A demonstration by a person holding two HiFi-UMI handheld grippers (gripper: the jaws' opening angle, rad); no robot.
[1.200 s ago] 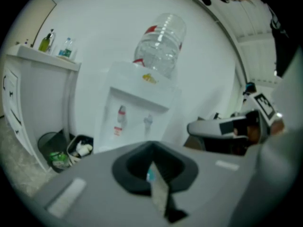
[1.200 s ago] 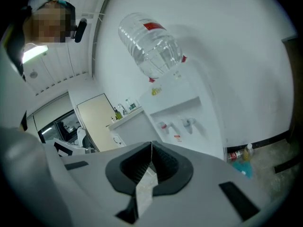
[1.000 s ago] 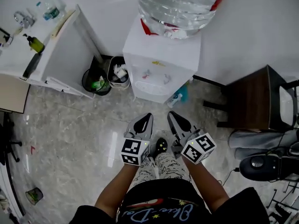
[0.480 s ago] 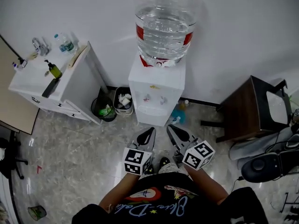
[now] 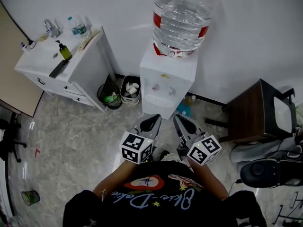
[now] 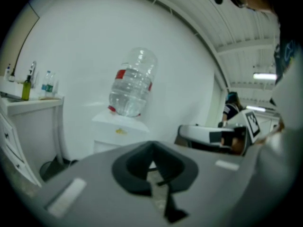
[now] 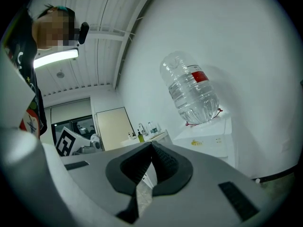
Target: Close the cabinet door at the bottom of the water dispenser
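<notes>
Upper centre, head view: water dispenser [image 5: 168,77]; its bottom cabinet door [image 5: 154,107] faces the person, ajar or shut not discernible. Below, clear of it: left gripper [image 5: 151,118] and right gripper [image 5: 178,118], jaws together, empty. Fits pre-push approach or standing back after closing.

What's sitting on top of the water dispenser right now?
A large clear water bottle, inverted, with a red label band, stands on the water dispenser. Its neck, where it enters the top, is covered by the bottle's own body in the head view.
</notes>
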